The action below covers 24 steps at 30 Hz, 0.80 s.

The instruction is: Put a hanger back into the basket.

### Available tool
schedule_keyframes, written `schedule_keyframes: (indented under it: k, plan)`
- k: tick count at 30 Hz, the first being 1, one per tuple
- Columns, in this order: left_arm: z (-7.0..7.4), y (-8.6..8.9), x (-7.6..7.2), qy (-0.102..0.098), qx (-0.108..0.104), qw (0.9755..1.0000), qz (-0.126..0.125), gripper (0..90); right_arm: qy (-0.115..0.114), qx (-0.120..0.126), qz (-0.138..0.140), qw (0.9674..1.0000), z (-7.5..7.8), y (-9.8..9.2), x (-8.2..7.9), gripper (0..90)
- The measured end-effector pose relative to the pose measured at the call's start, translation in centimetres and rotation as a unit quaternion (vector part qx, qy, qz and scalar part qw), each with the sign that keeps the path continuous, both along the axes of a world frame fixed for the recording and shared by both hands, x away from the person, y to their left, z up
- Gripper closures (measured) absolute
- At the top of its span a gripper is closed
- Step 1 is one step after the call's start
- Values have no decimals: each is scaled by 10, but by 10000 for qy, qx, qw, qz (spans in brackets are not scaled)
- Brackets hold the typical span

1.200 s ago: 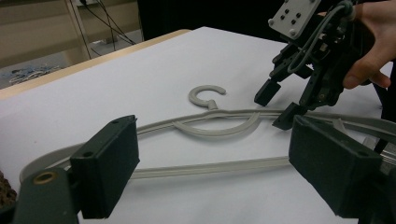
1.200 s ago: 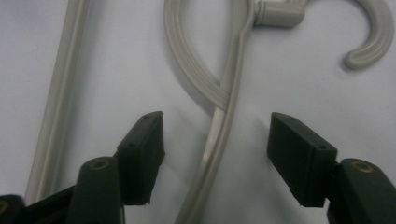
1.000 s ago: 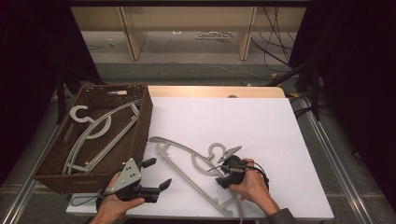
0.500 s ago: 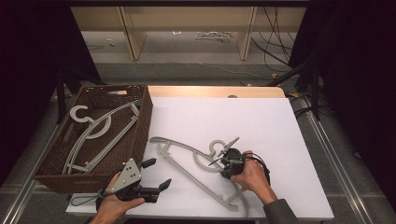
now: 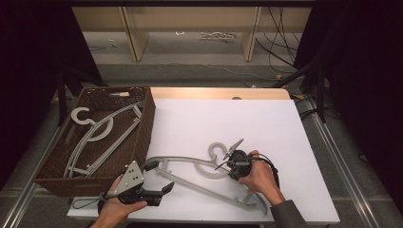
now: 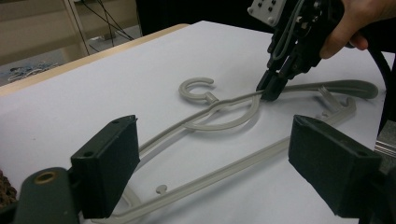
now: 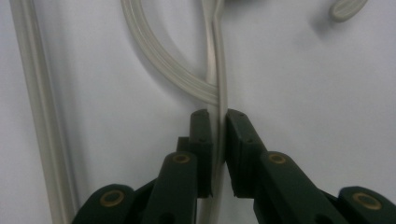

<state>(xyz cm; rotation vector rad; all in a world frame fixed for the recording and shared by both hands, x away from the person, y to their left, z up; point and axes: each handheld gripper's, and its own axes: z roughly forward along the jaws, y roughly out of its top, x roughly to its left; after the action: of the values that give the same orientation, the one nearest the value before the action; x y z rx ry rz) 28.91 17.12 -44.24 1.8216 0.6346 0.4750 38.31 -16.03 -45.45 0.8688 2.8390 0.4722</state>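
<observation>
right gripper [image 7: 218, 140]: we see its jaws have just been closing, now they clamp the upper arm of the grey hanger [image 5: 199, 173] | right hand [image 5: 259, 175]: earlier beside the hanger's lower edge, now a little higher, nearer the hook | hanger: it lies slightly turned on the white board compared with before

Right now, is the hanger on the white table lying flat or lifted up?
Lying flat. The hanger rests on the white table, hook and arms touching it, while the right gripper fingers pinch its upper arm.
</observation>
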Motion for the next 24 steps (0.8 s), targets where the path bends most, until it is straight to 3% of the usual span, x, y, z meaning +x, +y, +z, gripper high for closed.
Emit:
schedule_keyframes:
  k: [2, 4, 7, 10, 13, 16, 19, 24]
  plan:
    - [0, -1, 1, -18, 37, 10000, -9, 161, -152, -35, 136, 9998, 6, -3, -3, 821]
    - [0, -4, 4, 85, -120, 9999, 15, 163, -288, -33, 273, 9992, 11, -6, -5, 822]
    - [3, -9, 9, 72, -2, 9999, 104, 165, -499, -68, 395, 9980, 19, -11, -9, 822]
    - [6, -20, 15, 215, 123, 9996, 135, 169, -622, -48, 514, 9967, 26, -14, -14, 822]
    - [8, -34, 23, 201, 411, 9989, 85, 174, -702, -56, 624, 9956, 33, -15, -19, 822]
    - [8, -50, 32, 327, 629, 9975, 73, 192, -805, -40, 661, 9946, 38, -14, -22, 822]
    - [9, -67, 44, 539, 907, 9944, 58, 221, -850, -3, 753, 9935, 43, -14, -24, 822]
    - [15, -84, 55, 606, 1228, 9906, 50, 272, -934, 83, 826, 9922, 51, -14, -30, 822]
